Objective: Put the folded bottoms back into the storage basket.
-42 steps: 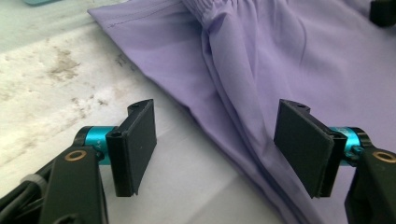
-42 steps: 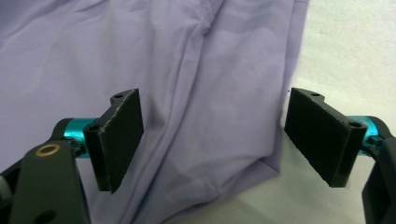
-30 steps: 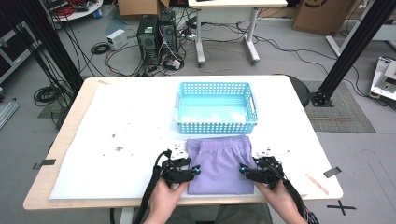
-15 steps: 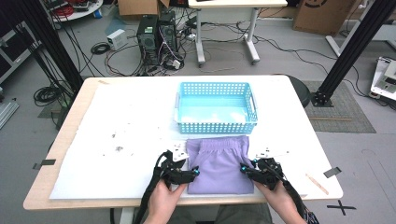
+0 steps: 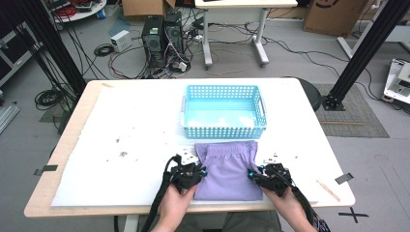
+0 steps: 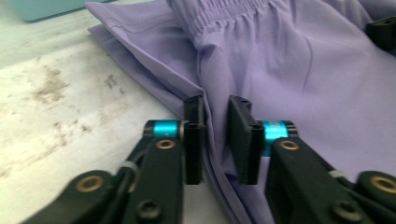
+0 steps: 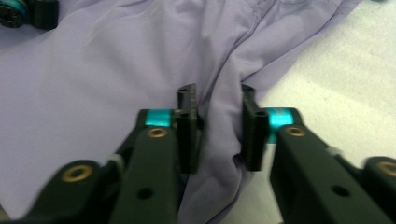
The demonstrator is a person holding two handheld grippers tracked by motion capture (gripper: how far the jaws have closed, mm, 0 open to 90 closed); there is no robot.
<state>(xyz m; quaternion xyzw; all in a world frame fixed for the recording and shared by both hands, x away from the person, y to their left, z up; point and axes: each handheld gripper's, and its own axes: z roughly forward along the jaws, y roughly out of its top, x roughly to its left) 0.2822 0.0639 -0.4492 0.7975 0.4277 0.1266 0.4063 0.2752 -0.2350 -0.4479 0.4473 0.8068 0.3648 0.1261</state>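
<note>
The left gripper [image 6: 215, 140] is positioned at the left side edge of the purple shorts [image 5: 227, 166], jaws spread a little, with the layered fabric edge lying in the gap between them. No clamping is evident; the cloth passes between the pads without being compressed. The right gripper [image 7: 217, 133] is set likewise at the opposite side edge, jaws parted, with a raised ridge of fabric standing between them. This symmetric placement is judged to prepare a two-sided pinch, so that the garment can be lifted or folded evenly.

The shorts are laid flat at the near edge of the table [image 5: 121, 125], just in front of the blue basket [image 5: 223, 112]. The fabric is thin, matte and smooth, with a gathered elastic waistband [image 6: 219, 14] and stitched seams. The basket is of rigid perforated plastic. The table covering is white and marked with dark stains.
</note>
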